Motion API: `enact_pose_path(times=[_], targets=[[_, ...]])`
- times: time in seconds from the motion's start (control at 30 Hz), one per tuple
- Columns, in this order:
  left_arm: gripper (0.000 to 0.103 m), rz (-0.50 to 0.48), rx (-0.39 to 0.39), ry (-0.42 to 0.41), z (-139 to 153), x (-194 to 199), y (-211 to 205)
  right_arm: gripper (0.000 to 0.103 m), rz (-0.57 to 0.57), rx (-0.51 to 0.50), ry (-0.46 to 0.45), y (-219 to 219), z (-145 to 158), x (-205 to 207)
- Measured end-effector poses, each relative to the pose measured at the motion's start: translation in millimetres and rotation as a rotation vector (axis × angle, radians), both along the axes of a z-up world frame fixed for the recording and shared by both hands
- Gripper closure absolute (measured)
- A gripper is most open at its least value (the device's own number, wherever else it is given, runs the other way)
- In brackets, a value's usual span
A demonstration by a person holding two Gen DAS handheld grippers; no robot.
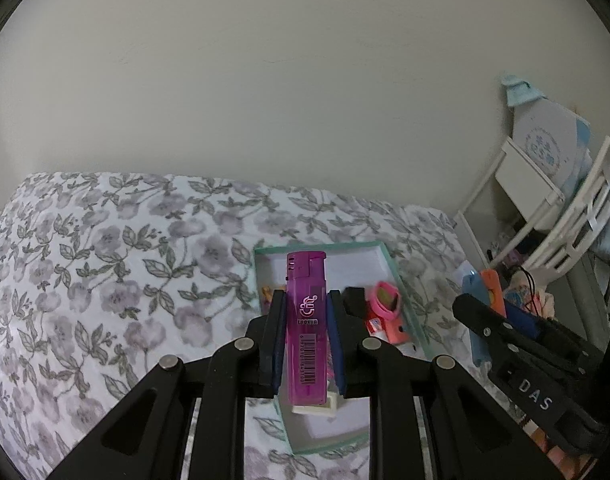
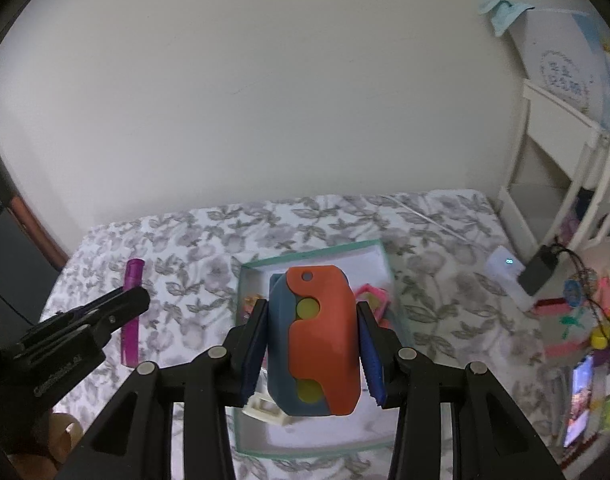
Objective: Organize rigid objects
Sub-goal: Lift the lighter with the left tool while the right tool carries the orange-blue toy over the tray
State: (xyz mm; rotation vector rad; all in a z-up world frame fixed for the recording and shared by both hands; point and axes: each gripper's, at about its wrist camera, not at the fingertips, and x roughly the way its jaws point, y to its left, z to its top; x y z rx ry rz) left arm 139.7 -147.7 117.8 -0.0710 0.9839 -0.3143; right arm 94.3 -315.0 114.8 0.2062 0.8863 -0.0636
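My left gripper (image 1: 306,312) is shut on a purple lighter (image 1: 307,328), held upright above a shallow teal-rimmed white box (image 1: 401,276) on the floral bed. My right gripper (image 2: 313,320) is shut on an orange and blue toy with yellow dots (image 2: 315,340), held over the same box (image 2: 305,450). The box holds a pink item (image 1: 387,300), an orange item (image 1: 397,330) and a cream square piece (image 2: 265,406). The lighter also shows in the right wrist view (image 2: 131,312), with the left gripper (image 2: 121,306) around it. The right gripper and toy show in the left wrist view (image 1: 487,304).
The floral bedspread (image 1: 105,280) covers the bed against a plain wall. A white shelf rack (image 1: 545,200) stands at the right. Small colourful clutter (image 2: 585,320) and a white device with a black block (image 2: 521,272) lie at the bed's right side.
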Motion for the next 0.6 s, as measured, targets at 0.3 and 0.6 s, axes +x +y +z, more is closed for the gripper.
enact_pose_path(times=[0.3, 0.6], targets=[[0.083, -0.056, 0.026, 0.046, -17, -15, -27, 0.058, -0.027, -0.014, 0.054, -20, -15, -6], [0.083, -0.097, 0.056, 0.168, -65, -13, -48, 0.058, -0.043, -0.009, 0.217, -35, -73, 4]])
